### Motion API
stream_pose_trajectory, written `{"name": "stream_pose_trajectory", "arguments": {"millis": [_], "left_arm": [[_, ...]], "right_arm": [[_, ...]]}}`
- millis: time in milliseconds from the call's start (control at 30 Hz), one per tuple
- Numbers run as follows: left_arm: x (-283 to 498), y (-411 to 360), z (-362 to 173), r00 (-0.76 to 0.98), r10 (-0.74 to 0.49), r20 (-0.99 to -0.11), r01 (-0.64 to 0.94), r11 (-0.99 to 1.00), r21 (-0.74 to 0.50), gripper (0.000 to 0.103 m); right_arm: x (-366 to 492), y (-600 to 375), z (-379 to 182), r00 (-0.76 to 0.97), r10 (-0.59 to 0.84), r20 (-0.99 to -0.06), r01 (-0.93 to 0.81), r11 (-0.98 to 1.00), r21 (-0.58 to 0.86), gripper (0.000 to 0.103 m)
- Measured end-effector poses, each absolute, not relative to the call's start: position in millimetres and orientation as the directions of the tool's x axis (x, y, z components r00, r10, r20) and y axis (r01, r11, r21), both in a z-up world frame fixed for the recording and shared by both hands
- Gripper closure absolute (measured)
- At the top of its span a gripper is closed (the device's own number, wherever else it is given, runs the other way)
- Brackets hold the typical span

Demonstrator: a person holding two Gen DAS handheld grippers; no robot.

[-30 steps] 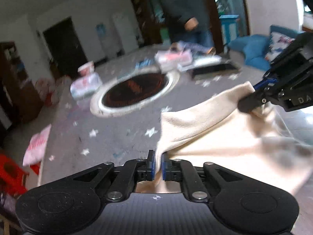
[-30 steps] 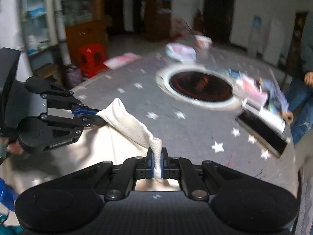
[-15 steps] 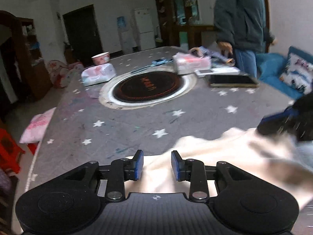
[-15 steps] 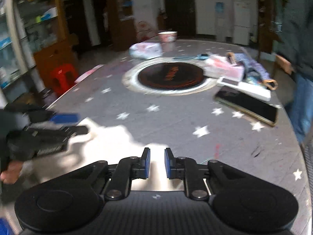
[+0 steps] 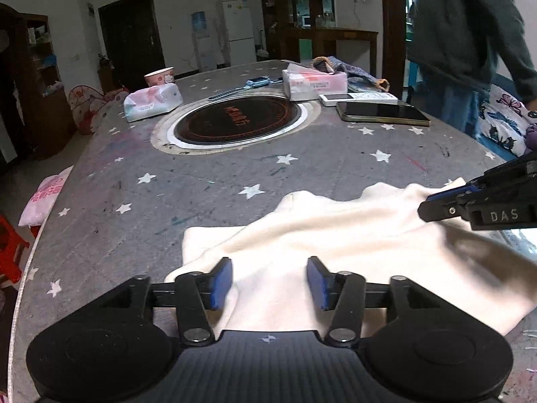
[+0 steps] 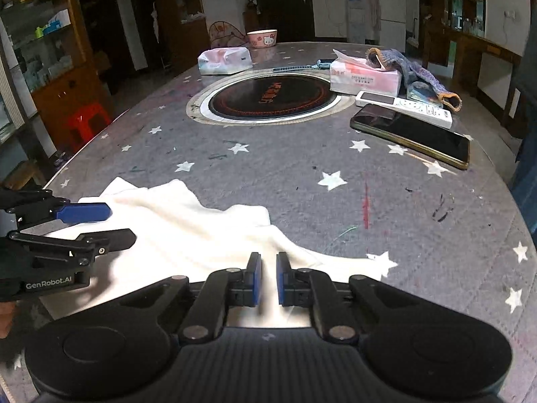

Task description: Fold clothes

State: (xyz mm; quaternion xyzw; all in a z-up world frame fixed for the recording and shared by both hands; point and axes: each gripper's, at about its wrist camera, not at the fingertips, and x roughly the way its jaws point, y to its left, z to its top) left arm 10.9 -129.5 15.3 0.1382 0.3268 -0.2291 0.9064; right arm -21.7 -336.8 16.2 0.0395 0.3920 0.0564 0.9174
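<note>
A cream cloth (image 5: 335, 241) lies loosely folded on the near part of the grey star-patterned table (image 5: 235, 174). It also shows in the right wrist view (image 6: 188, 231). My left gripper (image 5: 270, 282) is open wide and empty, just above the cloth's near left part. It shows from the side in the right wrist view (image 6: 117, 225). My right gripper (image 6: 268, 278) is open by a narrow gap with nothing between the pads, over the cloth's near edge. It shows at the right of the left wrist view (image 5: 433, 203), above the cloth's far right corner.
A round black hotplate (image 5: 236, 119) is set in the table's middle. Beyond it lie tissue packs (image 5: 152, 102), a tissue box (image 6: 364, 77), a phone (image 6: 411, 134), a remote (image 6: 404, 107), a knit item (image 6: 416, 72) and a bowl (image 6: 261, 37). A person (image 5: 463, 33) stands at the far right.
Both grippers let go of the cloth, which dropped flat onto the table. The left jaws opened wide; the right jaws opened slightly. Both cameras swung toward the hotplate.
</note>
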Motion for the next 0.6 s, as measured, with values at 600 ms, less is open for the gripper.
{"name": "stream_pose_trajectory", "arguments": {"millis": [600], "left_arm": [[-10,-106,13,0.675,-0.348,-0.651,0.450,0.893,-0.011,0.040]], "right_arm": [[-20,-327,13,0.711,0.117,-0.693,-0.119,0.992,0.046,0.094]]}}
